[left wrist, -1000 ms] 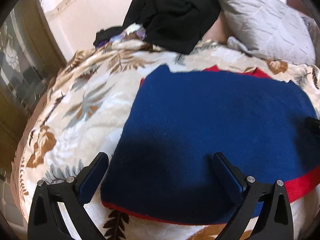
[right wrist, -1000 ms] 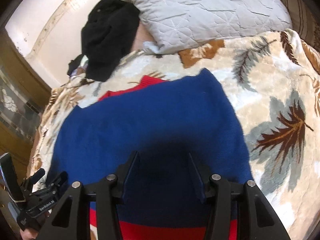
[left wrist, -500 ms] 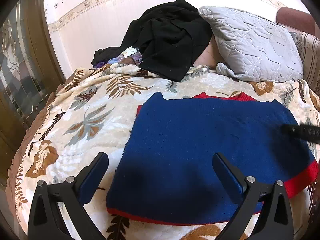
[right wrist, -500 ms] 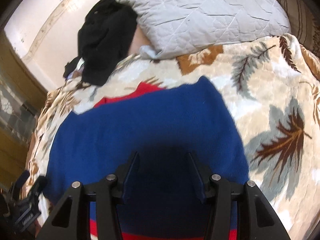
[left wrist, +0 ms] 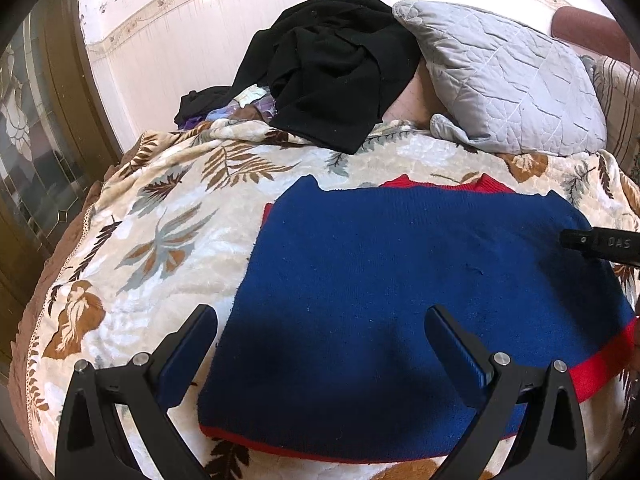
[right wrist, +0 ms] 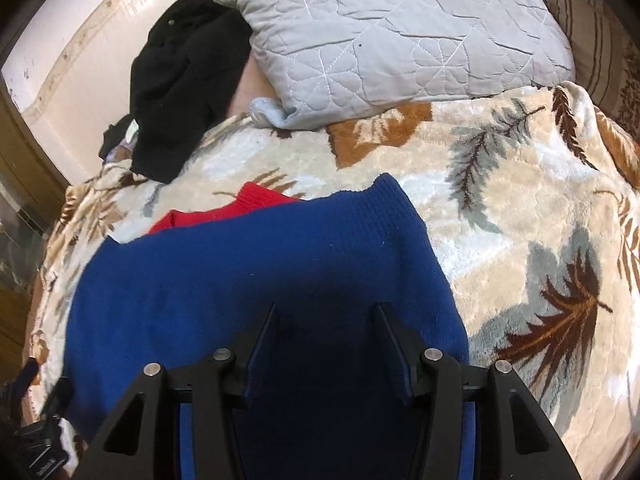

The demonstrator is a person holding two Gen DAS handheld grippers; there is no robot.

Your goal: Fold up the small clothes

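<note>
Sweater, blue knit with red trim, lies spread flat on the leaf-print blanket, already doubled over so a red collar peeks out along its far edge. Behind it sit a grey quilted pillow and a heap of black clothes, both well clear of my work.

My left gripper hovers over the near left corner with its jaws spread wide and nothing between them. My right gripper hangs above the sweater's right half, jaws about half apart, also empty; I cannot tell whether its tips brush the knit.

I judge the next fold runs side to side. To do it well I should pinch both layers at an edge, each hand taking a corner, lift just enough to clear the plush blanket, and lay edge onto edge squarely. Thick knit may slip or bunch, so I should bite deep.
</note>
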